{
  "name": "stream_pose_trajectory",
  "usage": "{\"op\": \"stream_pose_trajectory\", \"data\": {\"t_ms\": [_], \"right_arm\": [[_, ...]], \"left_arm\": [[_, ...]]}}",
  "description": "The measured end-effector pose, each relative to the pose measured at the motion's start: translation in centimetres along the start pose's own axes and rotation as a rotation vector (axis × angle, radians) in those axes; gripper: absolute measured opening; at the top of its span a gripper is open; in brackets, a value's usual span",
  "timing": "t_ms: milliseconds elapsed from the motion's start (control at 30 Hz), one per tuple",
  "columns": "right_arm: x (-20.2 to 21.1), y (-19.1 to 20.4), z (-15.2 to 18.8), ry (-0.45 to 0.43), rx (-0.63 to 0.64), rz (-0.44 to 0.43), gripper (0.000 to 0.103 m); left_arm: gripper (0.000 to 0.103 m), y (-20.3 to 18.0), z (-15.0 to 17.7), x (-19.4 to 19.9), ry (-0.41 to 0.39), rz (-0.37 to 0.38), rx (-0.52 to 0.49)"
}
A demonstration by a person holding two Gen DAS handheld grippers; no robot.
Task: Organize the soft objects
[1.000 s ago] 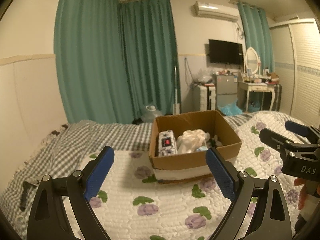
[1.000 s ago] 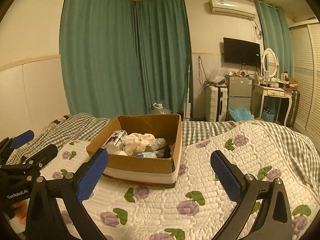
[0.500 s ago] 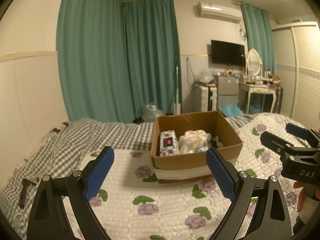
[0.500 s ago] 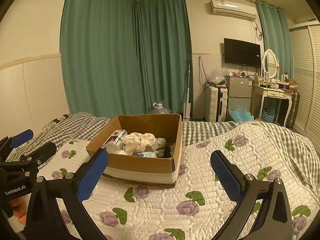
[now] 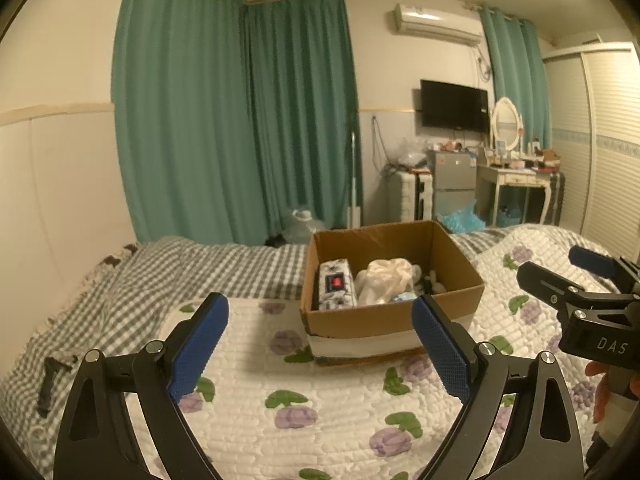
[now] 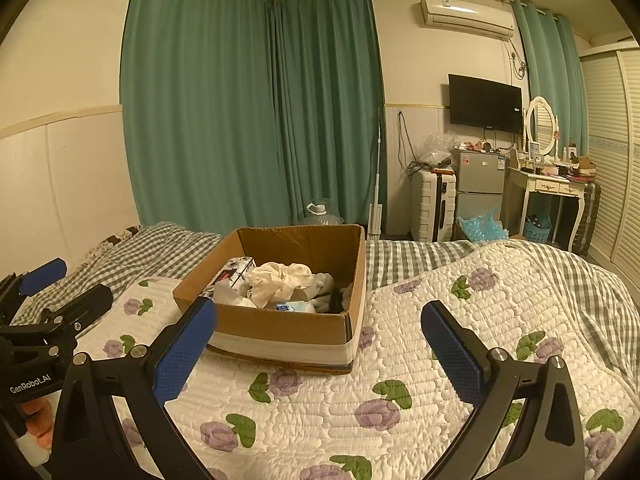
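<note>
A cardboard box (image 5: 390, 316) stands on the quilted bed (image 5: 328, 412). It holds a cream crumpled cloth (image 5: 386, 280), a patterned tissue pack (image 5: 336, 286) and other soft items. The box (image 6: 280, 324) and the cloth (image 6: 282, 282) also show in the right wrist view. My left gripper (image 5: 320, 344) is open and empty, hovering above the quilt in front of the box. My right gripper (image 6: 316, 350) is open and empty, also in front of the box, and shows at the right of the left wrist view (image 5: 576, 280).
A grey checked blanket (image 5: 160, 280) covers the bed's far and left part, with a dark object (image 5: 48, 380) on it. Green curtains (image 6: 256, 120), a suitcase (image 6: 434, 204), a small fridge (image 6: 480, 184) and a dressing table (image 6: 552, 192) stand beyond the bed.
Both views have shifted only slightly; both grippers stay open in front of the box.
</note>
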State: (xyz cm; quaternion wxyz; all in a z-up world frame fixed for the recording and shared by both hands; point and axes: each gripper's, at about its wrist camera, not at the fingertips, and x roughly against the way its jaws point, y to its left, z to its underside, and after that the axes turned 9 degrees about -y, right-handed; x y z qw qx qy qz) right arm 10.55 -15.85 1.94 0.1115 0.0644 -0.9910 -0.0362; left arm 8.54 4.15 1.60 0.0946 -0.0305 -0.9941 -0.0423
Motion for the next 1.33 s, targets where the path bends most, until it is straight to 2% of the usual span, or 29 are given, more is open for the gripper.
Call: {"op": "stream_pose_trajectory", "data": {"t_ms": [1333], "right_arm": [[-0.08,0.08,0.14,0.007,0.000,-0.002,0.103]], "left_arm": [[0.094,0.05,0.25,0.17,0.000,0.006,0.006]]}}
